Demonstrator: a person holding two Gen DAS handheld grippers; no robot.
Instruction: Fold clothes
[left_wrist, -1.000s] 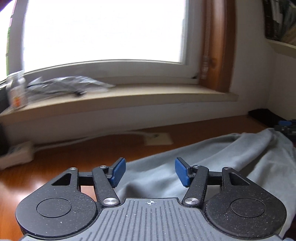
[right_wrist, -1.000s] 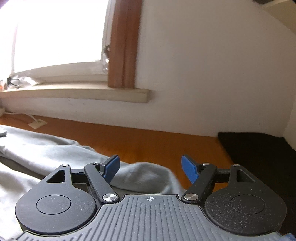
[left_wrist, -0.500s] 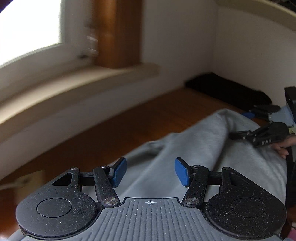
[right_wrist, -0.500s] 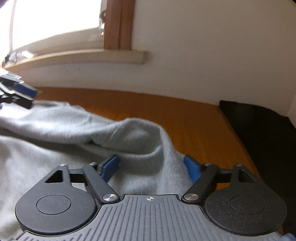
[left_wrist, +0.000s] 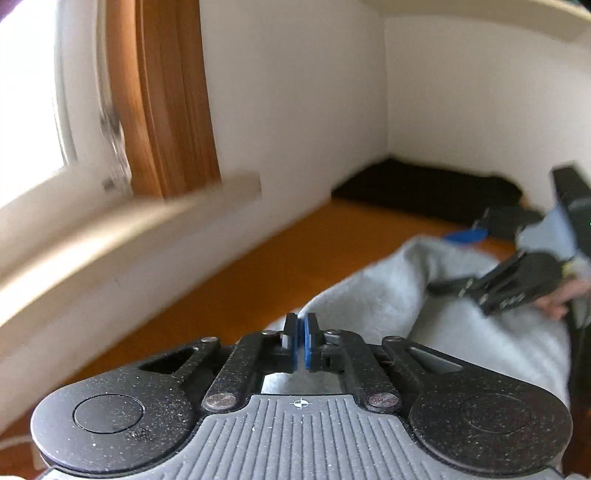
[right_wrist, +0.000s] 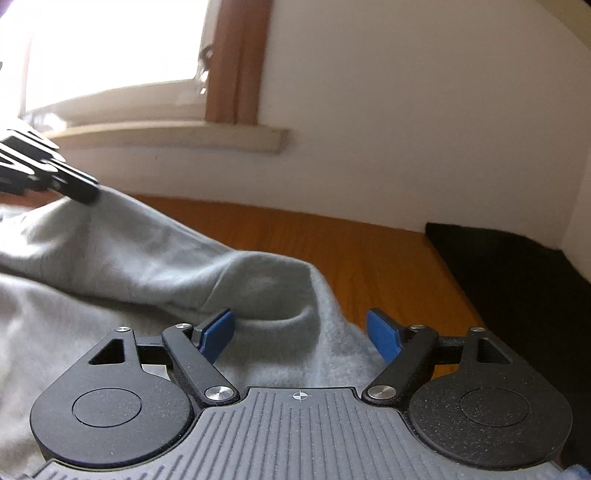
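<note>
Left gripper (left_wrist: 300, 341) pinched on the grey garment's (right_wrist: 110, 266) edge — right gripper (right_wrist: 301, 332) spread apart over a fold.

The left gripper (left_wrist: 300, 341) fills the lower centre of the left wrist view, angled downward, its two blue pads drawn together with only a thin slit between them; whether cloth is caught there cannot be told. In the right wrist view the same tool shows as a dark blurred shape at the left edge. The right gripper (right_wrist: 301, 332) sits at the bottom centre of its own view, also tilted down, its blue pads (right_wrist: 218, 332) standing wide apart and not pressing on anything. At the right edge of the left wrist view the right gripper appears again, blurred, with a person's fingers (left_wrist: 554, 302) wrapped around its handle.
</note>
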